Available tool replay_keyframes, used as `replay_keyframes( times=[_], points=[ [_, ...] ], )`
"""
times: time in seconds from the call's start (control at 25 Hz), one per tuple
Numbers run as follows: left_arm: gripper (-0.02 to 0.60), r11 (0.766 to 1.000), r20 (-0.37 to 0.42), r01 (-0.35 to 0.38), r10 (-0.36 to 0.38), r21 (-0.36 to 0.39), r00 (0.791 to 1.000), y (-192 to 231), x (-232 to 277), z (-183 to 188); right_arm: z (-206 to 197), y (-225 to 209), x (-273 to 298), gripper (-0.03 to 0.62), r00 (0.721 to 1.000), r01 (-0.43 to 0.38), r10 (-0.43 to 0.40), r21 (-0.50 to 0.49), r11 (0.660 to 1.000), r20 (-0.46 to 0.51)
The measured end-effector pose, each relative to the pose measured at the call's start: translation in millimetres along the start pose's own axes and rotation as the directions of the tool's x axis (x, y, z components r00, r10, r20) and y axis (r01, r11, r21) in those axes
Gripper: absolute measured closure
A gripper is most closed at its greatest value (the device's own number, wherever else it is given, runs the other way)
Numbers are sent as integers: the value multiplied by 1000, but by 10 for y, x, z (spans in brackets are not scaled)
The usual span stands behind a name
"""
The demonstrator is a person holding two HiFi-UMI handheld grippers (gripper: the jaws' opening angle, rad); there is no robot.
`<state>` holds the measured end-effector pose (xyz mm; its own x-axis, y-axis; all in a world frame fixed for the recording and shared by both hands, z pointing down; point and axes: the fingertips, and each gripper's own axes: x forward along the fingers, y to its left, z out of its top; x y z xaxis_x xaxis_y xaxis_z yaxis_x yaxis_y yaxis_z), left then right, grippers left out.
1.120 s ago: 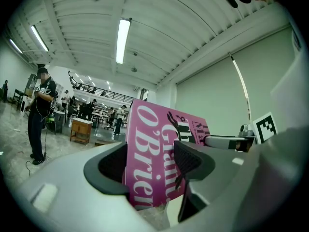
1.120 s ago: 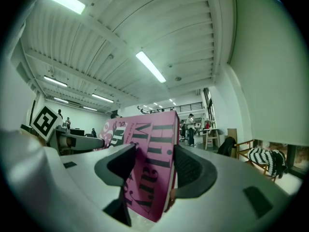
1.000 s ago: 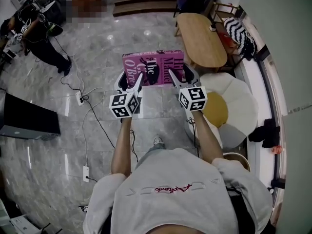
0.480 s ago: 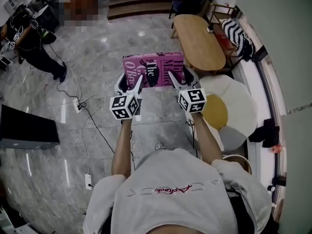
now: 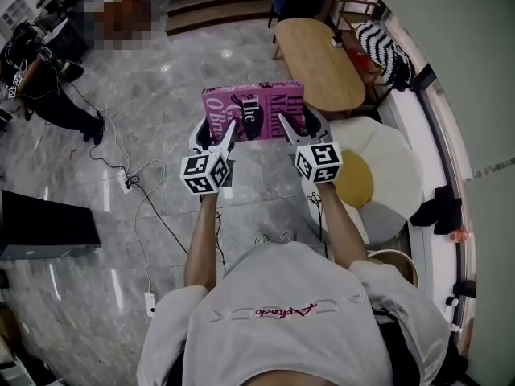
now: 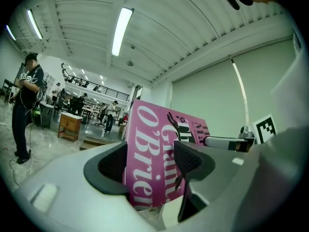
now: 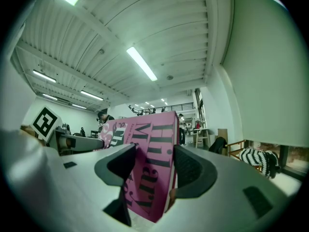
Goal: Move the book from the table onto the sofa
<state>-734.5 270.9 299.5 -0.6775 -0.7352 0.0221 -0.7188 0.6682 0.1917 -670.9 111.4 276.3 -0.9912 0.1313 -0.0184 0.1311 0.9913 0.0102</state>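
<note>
1. The step in hand looks like the carry: the pink book (image 5: 253,111) is off the wooden worktop (image 5: 318,55), held up in the air over the marble floor (image 5: 161,95), its cover facing upward in the head view.
2. The left gripper (image 5: 221,139) has its fingers (image 6: 190,161) closed on the book's left edge; in the left gripper view the cover stands clamped between the two dark pads.
3. The right gripper (image 5: 291,131) grips the right edge in the same way; the right gripper view shows its fingers (image 7: 190,170) pressed on either face of the book.
4. The book lies just left of the worktop's near end; a white seat (image 5: 394,163) with a round yellow cushion (image 5: 356,181) sits to the right, near the right arm; I take it for the sofa, though I cannot be sure.
5. The next move, by my judgement, calls for a turn to the right with both grips kept firm and level; then lowering the book flat onto the seat before either pair of fingers lets go.
</note>
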Motion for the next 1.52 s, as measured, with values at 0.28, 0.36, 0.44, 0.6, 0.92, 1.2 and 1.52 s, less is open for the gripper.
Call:
replay_keyframes(
  times=[0.28,0.36,0.44,0.6,0.92,1.2,1.52],
  points=[
    [288,988,-39,154,-154,14,987,-719,498,-102,19,-670,-540,341,986,164,-164,9,986,6],
    [288,976,-54,216,-215,15,975,-1051,711,-155,38,-970,-770,341,974,226,-226,8,974,9],
    [288,961,-66,276,-275,16,959,-1406,908,-203,60,-1266,-1022,342,958,286,-286,8,958,12],
    [288,919,-91,395,-392,14,915,-2145,1213,-310,86,-1784,-1601,341,914,406,-406,10,914,15],
    [288,815,-129,579,-574,2,809,-3499,1561,-516,110,-2536,-2718,341,805,593,-593,16,805,21],
    [288,703,-160,710,-704,-28,691,-4584,1578,-783,79,-2898,-3728,342,685,728,-728,12,685,17],
    [288,580,-198,813,-805,-58,560,-5363,1558,-1001,18,-3049,-4454,341,550,835,-835,22,550,9]
  ],
)
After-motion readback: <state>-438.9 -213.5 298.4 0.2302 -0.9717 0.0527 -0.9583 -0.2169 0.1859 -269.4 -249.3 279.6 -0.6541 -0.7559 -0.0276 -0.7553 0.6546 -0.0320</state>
